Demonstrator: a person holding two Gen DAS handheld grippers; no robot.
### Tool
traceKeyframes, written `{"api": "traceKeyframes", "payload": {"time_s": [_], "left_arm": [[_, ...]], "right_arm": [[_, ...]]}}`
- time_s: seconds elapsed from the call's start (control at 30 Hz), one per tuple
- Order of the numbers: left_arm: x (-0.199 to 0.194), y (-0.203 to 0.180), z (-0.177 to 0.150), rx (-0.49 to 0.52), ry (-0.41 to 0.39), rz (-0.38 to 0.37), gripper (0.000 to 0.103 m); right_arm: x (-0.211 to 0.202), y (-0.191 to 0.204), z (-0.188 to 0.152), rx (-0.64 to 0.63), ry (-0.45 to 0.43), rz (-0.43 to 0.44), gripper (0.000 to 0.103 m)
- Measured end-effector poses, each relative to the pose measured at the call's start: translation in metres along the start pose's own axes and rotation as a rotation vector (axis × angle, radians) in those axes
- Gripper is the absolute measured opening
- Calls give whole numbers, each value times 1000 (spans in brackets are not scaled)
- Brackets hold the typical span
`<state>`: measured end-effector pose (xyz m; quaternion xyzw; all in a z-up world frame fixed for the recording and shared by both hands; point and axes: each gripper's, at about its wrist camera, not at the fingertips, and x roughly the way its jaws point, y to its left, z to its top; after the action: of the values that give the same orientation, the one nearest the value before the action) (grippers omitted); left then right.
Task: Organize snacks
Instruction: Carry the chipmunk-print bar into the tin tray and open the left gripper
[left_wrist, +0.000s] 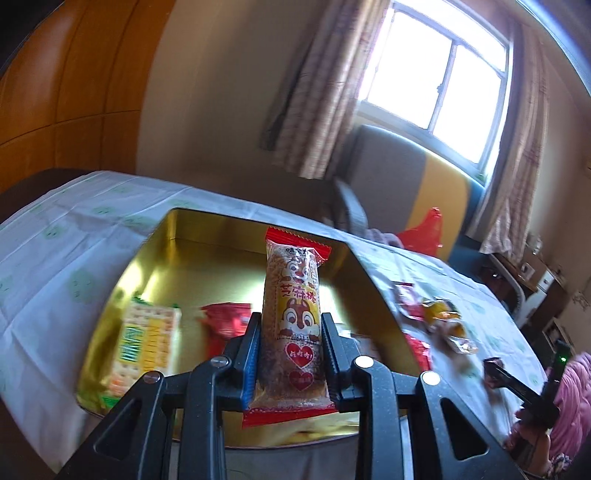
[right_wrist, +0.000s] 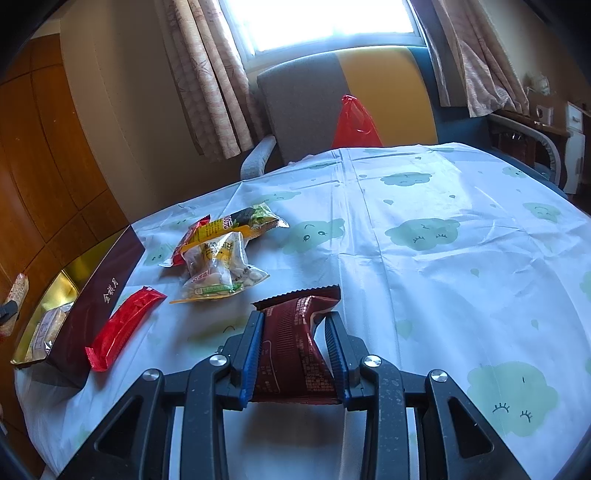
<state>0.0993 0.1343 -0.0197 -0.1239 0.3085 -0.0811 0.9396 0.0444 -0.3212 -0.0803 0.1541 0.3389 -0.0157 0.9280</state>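
Note:
My left gripper (left_wrist: 291, 317) is shut on a long snack bar (left_wrist: 295, 288) with red ends and a cartoon squirrel. It holds the bar above a gold-lined tin box (left_wrist: 207, 236). A green and yellow cracker packet (left_wrist: 147, 339) and a red packet (left_wrist: 225, 317) lie inside the box. My right gripper (right_wrist: 295, 317) is shut on a dark red packet (right_wrist: 295, 332) just over the tablecloth. To its left lie a long red packet (right_wrist: 123, 328) and a small pile of snack bags (right_wrist: 221, 258). The box's maroon wall (right_wrist: 99, 295) stands at the far left.
A white tablecloth (right_wrist: 424, 229) with green clouds covers the round table. Behind the table stand a grey and yellow chair (right_wrist: 303, 99) and a red plastic bag (right_wrist: 354, 122). A pink sleeve (left_wrist: 572, 406) shows at the right edge. Loose snacks (left_wrist: 439, 314) lie right of the box.

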Motion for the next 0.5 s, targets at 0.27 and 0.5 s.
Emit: {"api": "traceKeyframes", "payload": {"time_s": [0.27, 0.5], "left_arm": [[15, 26, -4, -45, 57, 48, 30], [22, 30, -5, -34, 82, 78, 33]], "right_arm": [[2, -1, 0, 1, 9, -6, 34], [0, -1, -1, 5, 4, -16, 34]]}}
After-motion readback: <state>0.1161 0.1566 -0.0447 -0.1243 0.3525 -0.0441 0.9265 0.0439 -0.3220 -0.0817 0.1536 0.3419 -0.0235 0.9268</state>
